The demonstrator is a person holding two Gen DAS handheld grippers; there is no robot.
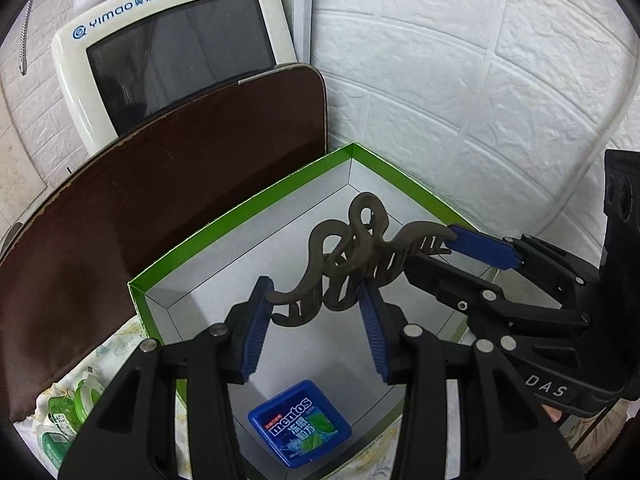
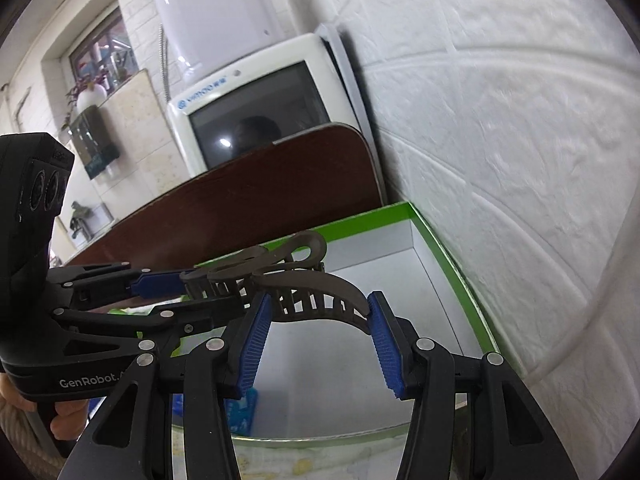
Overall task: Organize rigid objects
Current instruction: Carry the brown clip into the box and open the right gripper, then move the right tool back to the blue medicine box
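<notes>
A brown wavy hair claw clip [image 1: 352, 256] hangs above an open box with a green rim [image 1: 240, 208] and white inside. My left gripper [image 1: 316, 296] is shut on the clip's near end, blue pads [image 1: 256, 320] on either side. My right gripper [image 1: 436, 252] comes in from the right and is shut on the clip's far end. In the right wrist view the clip [image 2: 316, 284] spans the right gripper [image 2: 316, 304], with the left gripper [image 2: 200, 292] holding it from the left above the box [image 2: 360, 218]. A blue Mentos tin [image 1: 300, 424] lies on the box floor.
A dark brown board [image 1: 160, 208] leans behind the box, with a white YIMAO appliance [image 1: 176, 48] behind it. A white brick-pattern wall [image 1: 480, 80] borders the box. Green bottles [image 1: 68, 412] lie on a floral cloth at the lower left. A hand [image 2: 68, 412] holds the left gripper's handle.
</notes>
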